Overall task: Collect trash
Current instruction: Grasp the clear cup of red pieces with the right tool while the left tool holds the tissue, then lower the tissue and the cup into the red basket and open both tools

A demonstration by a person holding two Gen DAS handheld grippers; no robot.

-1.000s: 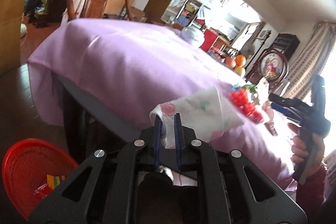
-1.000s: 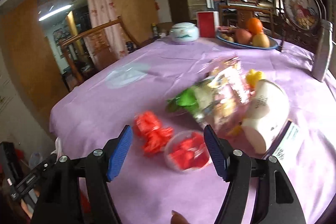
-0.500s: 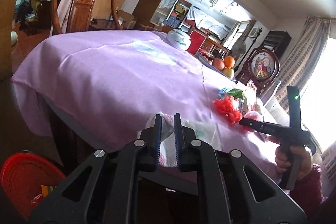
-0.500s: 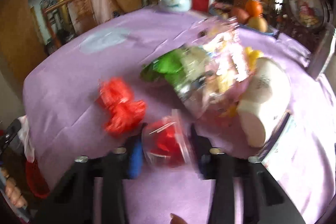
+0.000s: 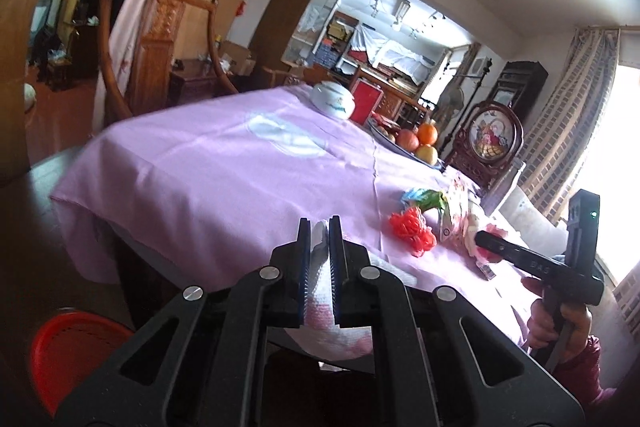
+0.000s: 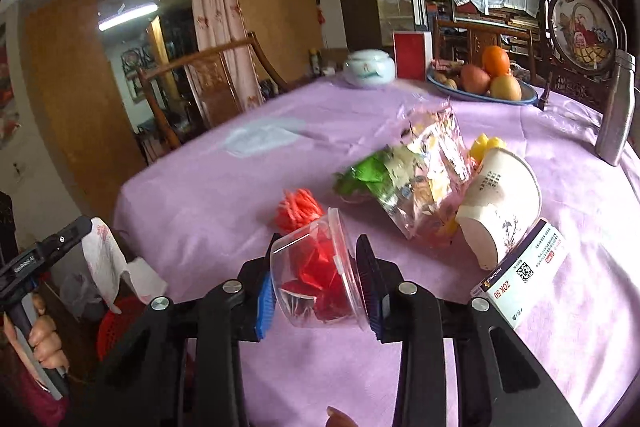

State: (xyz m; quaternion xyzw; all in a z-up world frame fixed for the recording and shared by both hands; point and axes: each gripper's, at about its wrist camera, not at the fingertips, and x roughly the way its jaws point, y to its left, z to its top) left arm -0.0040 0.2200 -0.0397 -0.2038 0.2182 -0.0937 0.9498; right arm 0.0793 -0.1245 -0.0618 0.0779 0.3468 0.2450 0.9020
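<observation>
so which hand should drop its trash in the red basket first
Left, probably. The left gripper grips a tissue at the table edge, with the red basket just below it. The right gripper holds a cup over the table.

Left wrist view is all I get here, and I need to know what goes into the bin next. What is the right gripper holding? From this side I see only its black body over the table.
Observer: The right gripper is shut on a clear plastic cup with red scraps inside, tilted between the blue pads.
Operator: What else lies beside it on the table?
Observer: A white paper cup lies on its side, against a crumpled clear wrapper.
Operator: And my own gripper, seen from there?
Observer: The left gripper holds a white tissue that hangs down above the red basket.
</observation>
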